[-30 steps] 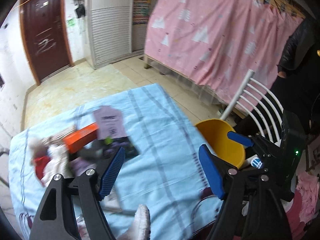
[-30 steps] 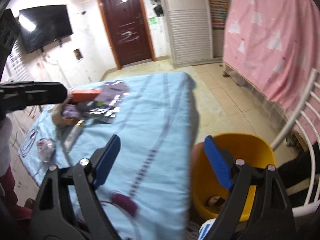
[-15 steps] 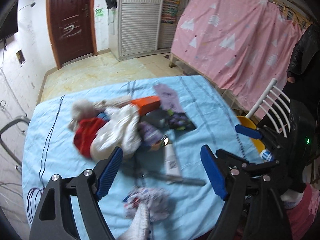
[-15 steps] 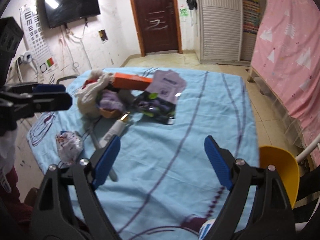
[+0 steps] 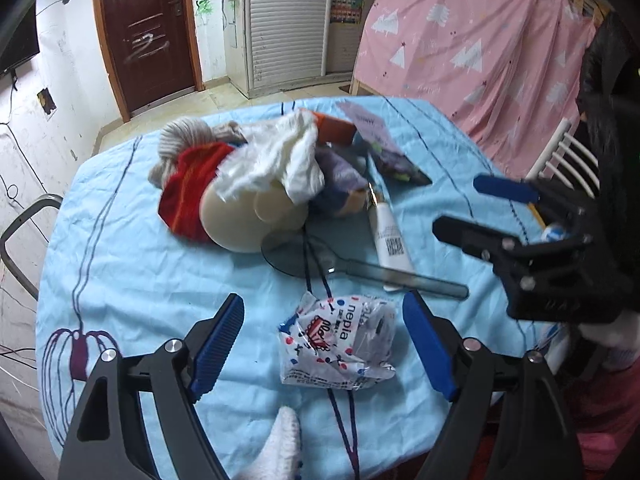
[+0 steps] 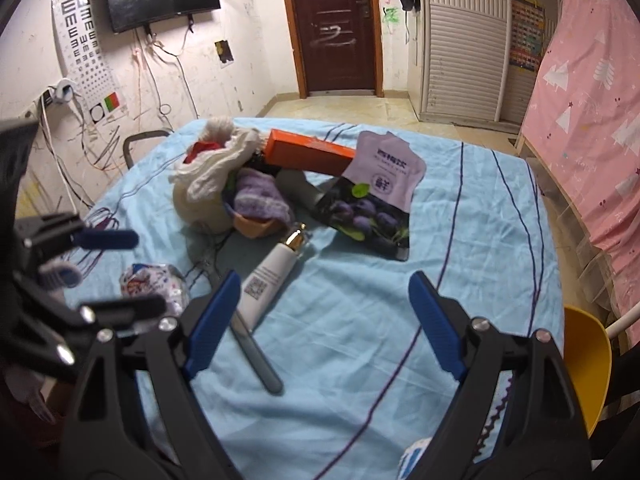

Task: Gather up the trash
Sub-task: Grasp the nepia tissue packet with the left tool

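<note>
A crumpled plastic tissue wrapper [image 5: 340,344] lies on the blue tablecloth between the open jaws of my left gripper [image 5: 326,344]; it also shows in the right wrist view [image 6: 154,286]. A white tube [image 5: 390,236] and a grey spoon-like tool [image 5: 352,266] lie just beyond it. My right gripper [image 6: 324,320] is open and empty above bare cloth, right of the tube [image 6: 272,276]. It appears in the left wrist view [image 5: 500,216]. A yellow bin [image 6: 588,356] stands off the table's right edge.
A heap of clothes and a beige bowl [image 5: 248,176], an orange box [image 6: 308,152], a purple packet [image 6: 384,172] and a dark blueberry bag [image 6: 364,216] sit mid-table. A white chair [image 5: 568,160] stands at the right, a pink curtain [image 6: 592,112] behind.
Both grippers have swung left from the yellow bin over the table. The left gripper has come down over the crumpled wrapper. Both stayed open.
</note>
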